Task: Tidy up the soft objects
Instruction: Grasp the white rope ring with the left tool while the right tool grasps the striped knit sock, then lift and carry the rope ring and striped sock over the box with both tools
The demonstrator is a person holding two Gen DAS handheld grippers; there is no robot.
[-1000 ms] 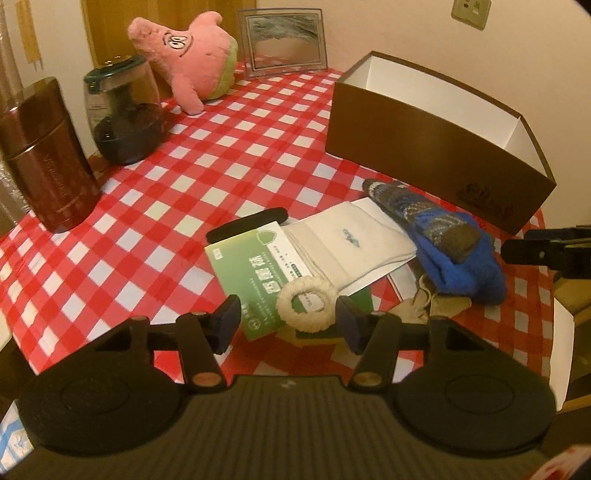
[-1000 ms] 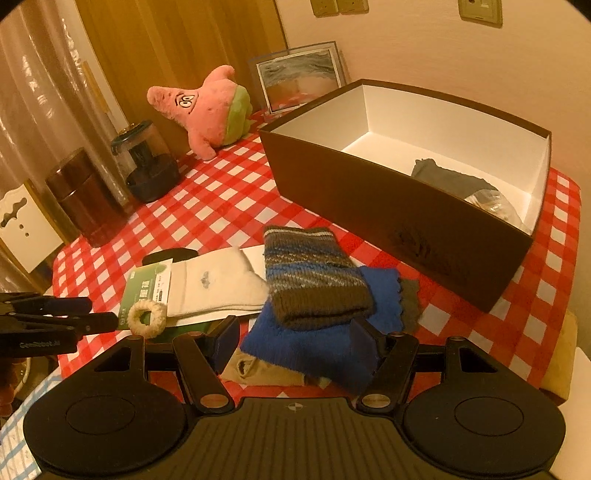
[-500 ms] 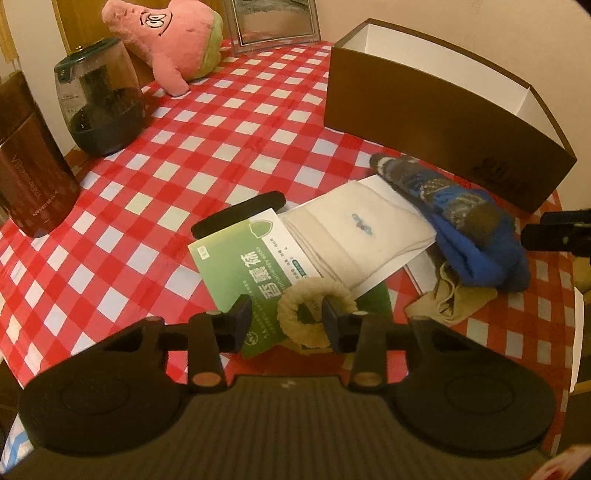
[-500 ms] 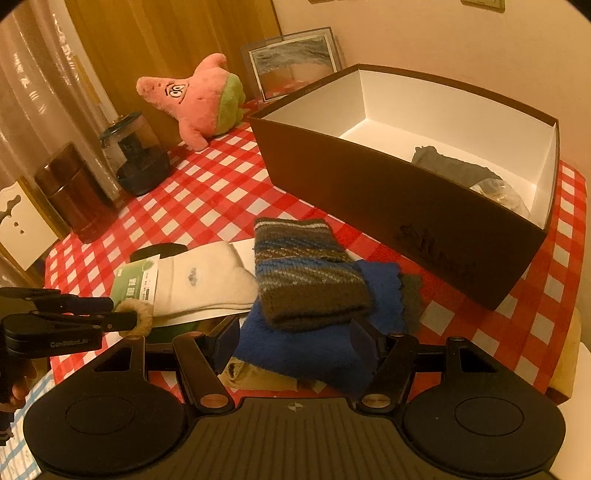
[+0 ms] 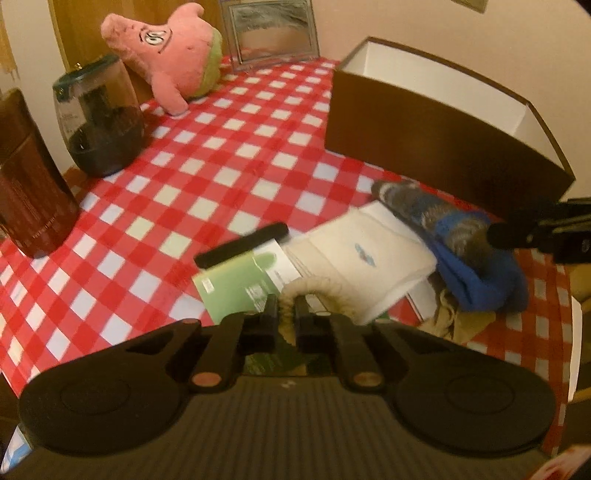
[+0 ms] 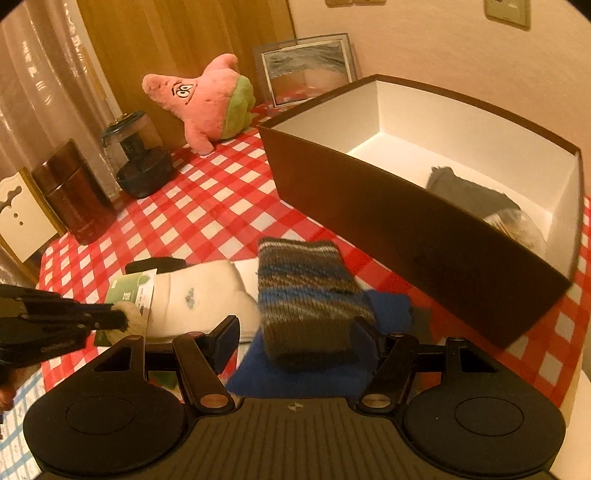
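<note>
A cream fluffy ring [image 5: 321, 288] lies on a green packet [image 5: 236, 284] next to a folded white sock [image 5: 354, 254]. My left gripper [image 5: 285, 306] is closing, and its pads pinch the ring's near edge; in the right wrist view the left gripper [image 6: 122, 319] holds the ring [image 6: 133, 314] at the left. My right gripper [image 6: 295, 328] stands open, its fingers either side of a striped knit piece [image 6: 306, 291] lying on blue cloth [image 6: 388, 306], without touching it. The pink star plush [image 6: 207, 99] sits far back.
A brown box [image 6: 369, 206] with white inside holds a grey cloth [image 6: 465, 188]. A glass jar [image 5: 99, 122] and a brown canister [image 5: 26, 184] stand at the left. A picture frame [image 5: 273, 33] leans at the back. Beige fabric [image 5: 450, 317] lies under the blue cloth.
My left gripper moved forward over the cream ring and its fingers closed from wide apart onto the ring's edge. My right gripper moved closer around the striped knit piece, still open.
</note>
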